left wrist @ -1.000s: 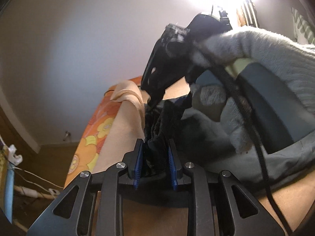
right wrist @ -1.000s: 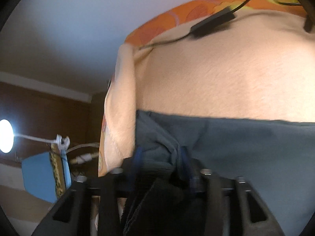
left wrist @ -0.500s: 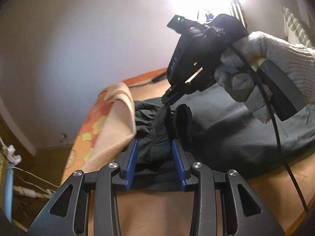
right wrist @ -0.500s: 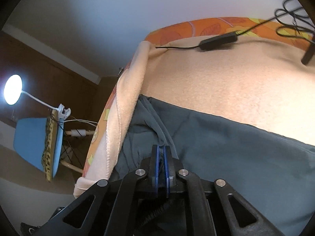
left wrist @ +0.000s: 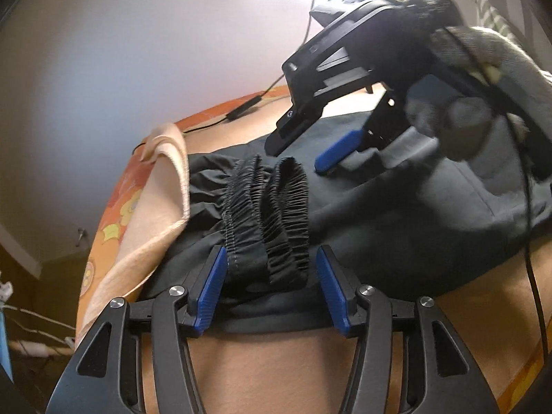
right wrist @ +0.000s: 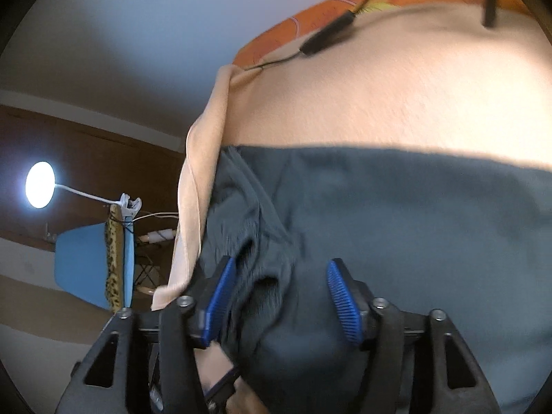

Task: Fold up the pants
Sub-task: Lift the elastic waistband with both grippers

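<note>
Two grippers: both over the pants (left wrist: pixel 396 214), frame centre
Left gripper (left wrist: pixel 272 289): opening, waistband (left wrist: pixel 265 220) loose between pads
Right gripper (right wrist: pixel 283 303): opening, released, above fabric

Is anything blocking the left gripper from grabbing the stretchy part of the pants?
No, nothing visible is in the way. The bunched waistband already sits between the left gripper's opening jaws, on the pants.

Home bedroom: blanket-covered bed (right wrist: pixel 396 96), clip lamp (right wrist: pixel 40 184), chair (right wrist: pixel 81 265).
</note>
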Demonstrator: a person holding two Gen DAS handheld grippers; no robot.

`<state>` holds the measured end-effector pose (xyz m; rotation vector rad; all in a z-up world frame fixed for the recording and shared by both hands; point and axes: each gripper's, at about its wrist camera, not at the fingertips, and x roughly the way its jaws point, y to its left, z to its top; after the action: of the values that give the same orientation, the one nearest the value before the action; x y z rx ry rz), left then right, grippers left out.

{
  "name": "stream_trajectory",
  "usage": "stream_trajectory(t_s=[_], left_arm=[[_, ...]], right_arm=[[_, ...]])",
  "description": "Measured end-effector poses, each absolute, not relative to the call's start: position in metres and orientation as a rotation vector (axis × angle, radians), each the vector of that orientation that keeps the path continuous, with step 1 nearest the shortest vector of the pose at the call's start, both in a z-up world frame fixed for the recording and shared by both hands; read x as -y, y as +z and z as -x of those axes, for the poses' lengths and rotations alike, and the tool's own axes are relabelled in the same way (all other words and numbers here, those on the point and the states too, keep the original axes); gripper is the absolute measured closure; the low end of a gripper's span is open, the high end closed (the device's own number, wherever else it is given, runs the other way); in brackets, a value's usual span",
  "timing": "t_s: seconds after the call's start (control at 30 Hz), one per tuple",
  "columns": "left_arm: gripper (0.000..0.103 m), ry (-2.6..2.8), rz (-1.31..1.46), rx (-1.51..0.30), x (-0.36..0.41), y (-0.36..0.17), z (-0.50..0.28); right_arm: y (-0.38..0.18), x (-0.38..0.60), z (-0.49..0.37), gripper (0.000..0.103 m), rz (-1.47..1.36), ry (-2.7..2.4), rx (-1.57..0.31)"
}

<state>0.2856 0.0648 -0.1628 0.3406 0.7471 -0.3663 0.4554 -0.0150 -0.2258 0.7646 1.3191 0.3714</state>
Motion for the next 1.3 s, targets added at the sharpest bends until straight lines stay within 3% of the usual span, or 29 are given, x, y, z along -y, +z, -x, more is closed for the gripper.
stream_trajectory(t_s=[0.4, 0.43, 0.5, 0.6, 0.77, 1.07, 1.17, 1.3], left_arm=[[0.050, -0.332, -0.191, -0.803, -0.120, -0.159, -0.322], [0.050, -0.316, -0.161, -0.806, -0.130, -0.158, -0.325], [0.048, -0.260, -0.130, -0.802, -0.153, -0.158, -0.332], [0.047, -0.184, -0.100, -0.800, -0.183, -0.160, -0.340], [0.047, -0.163, -0.124, -0.781, -0.193, -0.158, -0.337], [0.047, -0.232, -0.342, -0.666, -0.135, -0.148, -0.311], [0.047, -0.242, -0.440, -0.716, -0.120, -0.161, -0.321], [0.061, -0.254, -0.405, -0.790, -0.124, -0.168, -0.337]], right_arm=[[-0.227, -0.020, -0.468, 0.041, -0.769, 0.351, -1.322], [-0.224, -0.024, -0.471, 0.044, -0.735, 0.334, -1.321], [-0.224, -0.035, -0.474, 0.070, -0.666, 0.318, -1.328], [-0.227, -0.042, -0.474, 0.081, -0.646, 0.336, -1.334], [-0.222, -0.042, -0.471, 0.091, -0.663, 0.363, -1.303], [-0.220, -0.029, -0.474, 0.090, -0.750, 0.380, -1.290], [-0.221, -0.028, -0.473, 0.087, -0.763, 0.381, -1.296], [-0.225, -0.023, -0.471, 0.074, -0.783, 0.380, -1.302]])
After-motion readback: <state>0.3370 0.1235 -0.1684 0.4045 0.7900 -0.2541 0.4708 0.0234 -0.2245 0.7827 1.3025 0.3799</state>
